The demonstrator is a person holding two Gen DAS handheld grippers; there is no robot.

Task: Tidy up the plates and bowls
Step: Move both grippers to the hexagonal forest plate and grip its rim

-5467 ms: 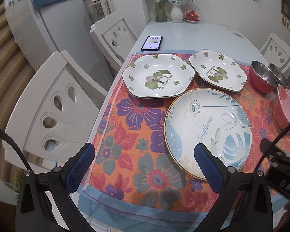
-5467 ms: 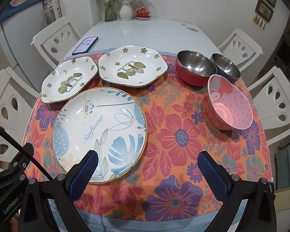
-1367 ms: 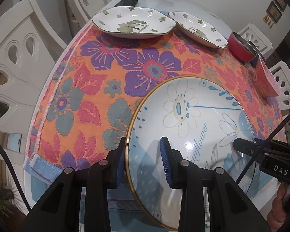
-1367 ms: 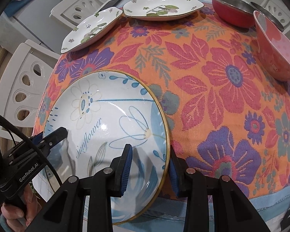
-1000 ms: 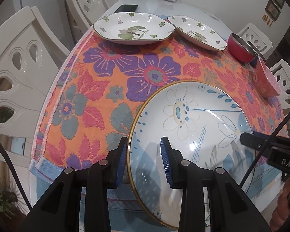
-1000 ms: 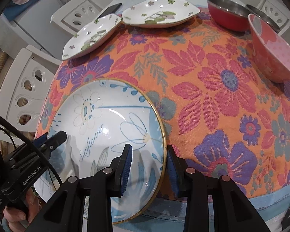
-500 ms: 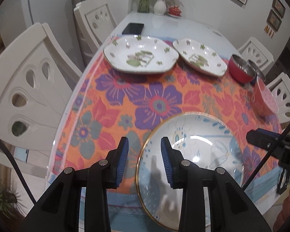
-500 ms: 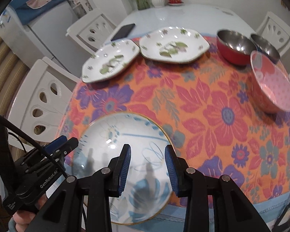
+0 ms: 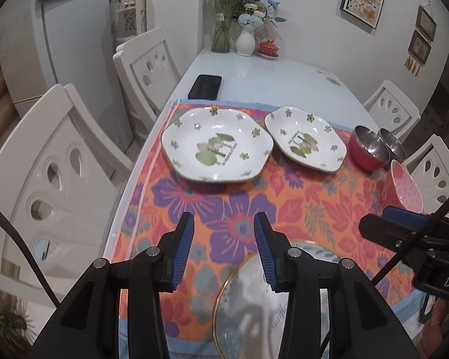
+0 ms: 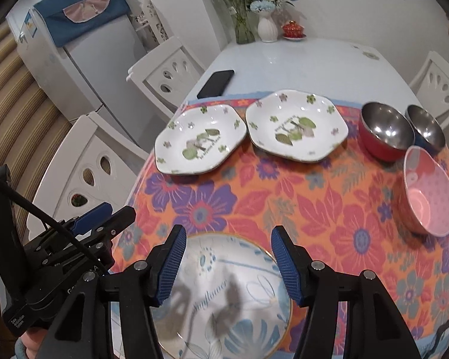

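The large round "Sunflower" plate [image 10: 224,296] lies on the floral cloth at the near table edge; it also shows in the left wrist view [image 9: 248,314]. My left gripper [image 9: 223,248] hovers above its left rim, jaws partly open and empty. My right gripper [image 10: 226,264] hovers over the plate, jaws partly open and empty. Two white hexagonal plates with green flowers [image 9: 215,149] [image 9: 305,142] sit side by side farther back. A red steel bowl [image 10: 384,134], a dark steel bowl [image 10: 426,127] and a pink bowl [image 10: 428,191] stand at the right.
A black phone [image 9: 205,86] lies on the bare white tabletop [image 9: 269,80] behind the cloth. Vases with flowers [image 9: 245,37] and a small red dish stand at the far end. White chairs [image 9: 54,167] flank the table; a fridge [image 10: 83,48] stands at the left.
Both grippers have let go of the large plate's rim, opened wider and risen and pulled back from it. The plate lies on the cloth at the near edge.
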